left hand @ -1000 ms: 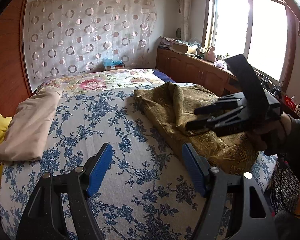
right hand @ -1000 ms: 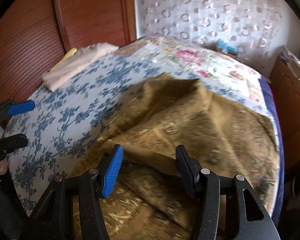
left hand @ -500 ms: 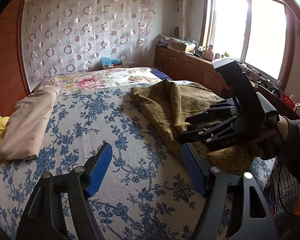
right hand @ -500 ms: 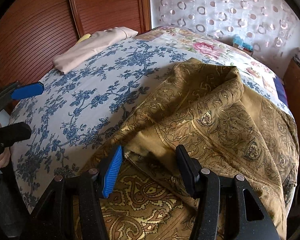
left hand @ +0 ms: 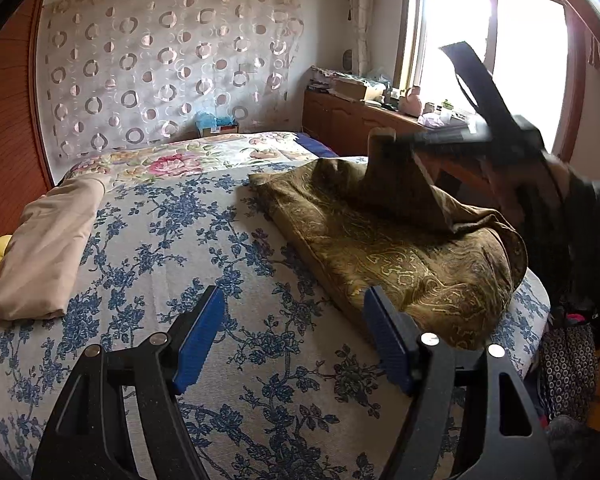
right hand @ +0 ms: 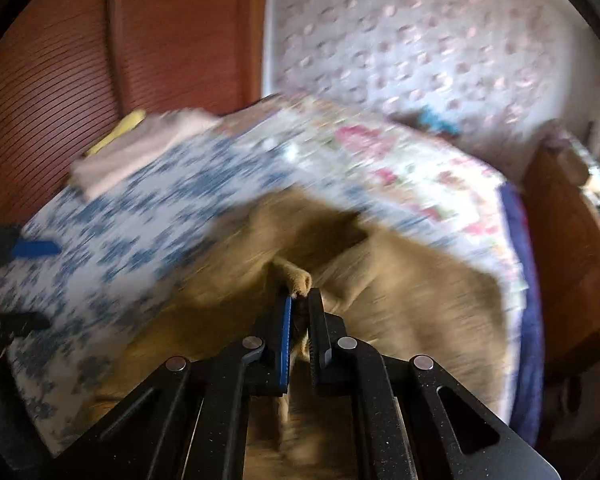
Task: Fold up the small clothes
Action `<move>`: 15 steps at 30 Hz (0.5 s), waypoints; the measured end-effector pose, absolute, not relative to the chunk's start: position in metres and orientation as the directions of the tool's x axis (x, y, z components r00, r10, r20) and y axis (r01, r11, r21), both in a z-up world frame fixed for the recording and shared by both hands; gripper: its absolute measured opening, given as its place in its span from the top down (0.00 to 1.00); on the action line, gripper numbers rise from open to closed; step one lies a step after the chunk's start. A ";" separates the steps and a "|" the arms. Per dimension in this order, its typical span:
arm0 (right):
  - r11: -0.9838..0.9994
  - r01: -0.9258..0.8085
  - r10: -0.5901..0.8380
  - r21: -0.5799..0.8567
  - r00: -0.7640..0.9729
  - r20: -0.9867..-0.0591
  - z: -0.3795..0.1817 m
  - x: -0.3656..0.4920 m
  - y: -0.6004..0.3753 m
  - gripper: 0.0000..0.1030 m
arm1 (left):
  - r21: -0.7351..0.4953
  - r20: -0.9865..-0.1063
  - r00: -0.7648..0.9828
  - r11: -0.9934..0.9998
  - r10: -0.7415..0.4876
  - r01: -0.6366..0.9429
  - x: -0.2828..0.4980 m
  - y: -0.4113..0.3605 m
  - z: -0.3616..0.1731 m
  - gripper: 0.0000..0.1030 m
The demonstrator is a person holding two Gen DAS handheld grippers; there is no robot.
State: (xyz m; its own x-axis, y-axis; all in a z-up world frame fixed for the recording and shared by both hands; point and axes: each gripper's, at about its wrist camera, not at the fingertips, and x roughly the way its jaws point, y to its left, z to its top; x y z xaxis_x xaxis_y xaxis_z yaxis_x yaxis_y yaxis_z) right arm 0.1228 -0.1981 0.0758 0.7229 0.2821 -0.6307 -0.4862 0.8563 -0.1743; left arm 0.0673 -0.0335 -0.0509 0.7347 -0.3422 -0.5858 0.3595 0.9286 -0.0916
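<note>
While the right gripper (right hand: pixel 298 300) pinches a bunched corner of the olive-gold paisley garment (left hand: pixel 400 248) and holds it raised in a peak above the floral bedspread (left hand: pixel 220 240), the left gripper (left hand: pixel 294 336) hangs with its jaws apart and nothing between them, over bare bedding just beside the garment's near edge. Most of the cloth lies heaped on the right half of the bed, well apart from the folded beige cloth (left hand: pixel 48 248) at the far side. With only a small tuck of fabric between the blue pads, the corner could slip free as it is carried, and a one-handed pull may drag the whole heap askew rather than lay a clean fold. Only the left wrist view shows the lifted peak, the person's hand behind the right gripper, and the window; the blurred right wrist view alone shows the pads closed on the cloth.
</note>
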 end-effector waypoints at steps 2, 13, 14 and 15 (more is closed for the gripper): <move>0.877 -0.420 0.206 -0.232 0.767 -0.608 0.088 0.136 -0.211 0.93 | -0.094 -0.586 0.732 0.927 -0.347 0.363 0.068 -0.034 -0.051 0.29; 0.938 -0.137 -0.064 -0.318 0.834 -0.548 0.094 0.205 -0.251 0.93 | -0.101 -0.599 0.717 0.922 -0.357 0.375 0.069 -0.036 -0.056 0.29; 0.943 -0.119 -0.082 -0.309 0.821 -0.565 0.085 0.215 -0.254 0.93 | -0.100 -0.601 0.715 0.921 -0.358 0.377 0.069 -0.037 -0.057 0.29; 0.945 -0.112 -0.092 -0.307 0.810 -0.579 0.078 0.224 -0.249 0.93 | -0.098 -0.602 0.713 0.920 -0.358 0.379 0.069 -0.037 -0.058 0.29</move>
State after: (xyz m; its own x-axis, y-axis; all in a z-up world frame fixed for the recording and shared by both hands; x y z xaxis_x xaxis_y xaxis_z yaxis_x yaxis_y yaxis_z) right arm 0.2236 -0.2495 0.0783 0.8100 -0.0922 -0.5792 -0.1123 0.9449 -0.3074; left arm 0.0688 -0.0374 -0.0580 0.7134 -0.3582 -0.6023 0.3792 0.9201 -0.0980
